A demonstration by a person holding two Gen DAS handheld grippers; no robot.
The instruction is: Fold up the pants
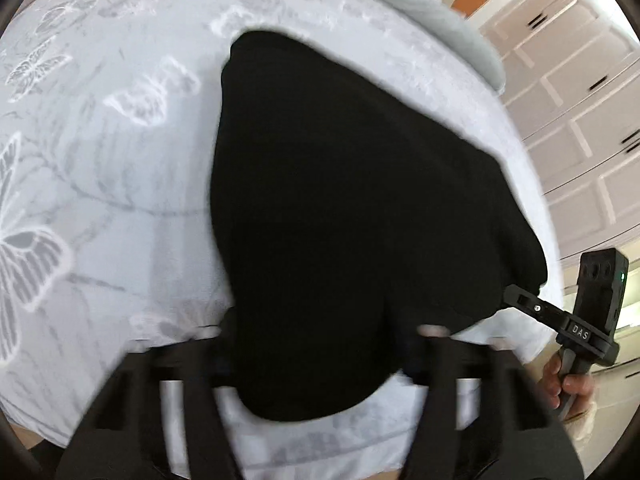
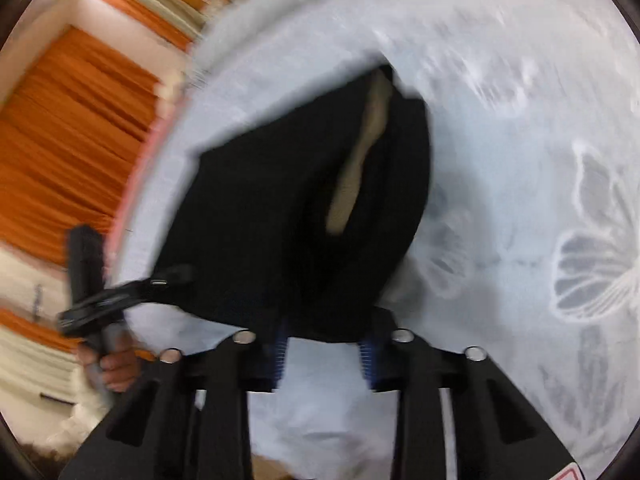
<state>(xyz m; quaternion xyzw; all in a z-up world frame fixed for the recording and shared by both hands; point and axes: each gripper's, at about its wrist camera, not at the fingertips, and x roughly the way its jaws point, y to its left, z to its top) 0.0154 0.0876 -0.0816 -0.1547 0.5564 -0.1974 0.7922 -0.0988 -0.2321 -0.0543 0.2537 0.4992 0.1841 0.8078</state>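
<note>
The black pants [image 1: 352, 208] lie bunched on a bed covered by a pale sheet [image 1: 120, 184] printed with grey and white butterflies. In the left wrist view the dark cloth fills the middle of the picture, broad toward the camera and narrowing to a rounded end farther up the bed. A fold of it hangs down between the two fingers of the left gripper [image 1: 324, 344], which stand well apart on either side of the cloth; the blur hides the pads, so it is not clear whether they pinch anything.

At the right edge of that same view the right gripper [image 1: 516, 298] reaches in from the side, its tip touching the corner of the pants, with the person's hand [image 1: 564, 384] wrapped around its handle (white cupboard doors [image 1: 572, 92] stand behind it).

The right wrist view shows the pants [image 2: 280, 216] from the other side, with a tan strip of lining [image 2: 360, 160] exposed along the top. The hem of the cloth sits right at the tips of the right gripper [image 2: 324, 344], whose blue ribbed pads [image 2: 280, 356] are spread apart. The left gripper [image 2: 172, 276] meets the cloth's edge at the left, beside orange curtains [image 2: 72, 132].
</note>
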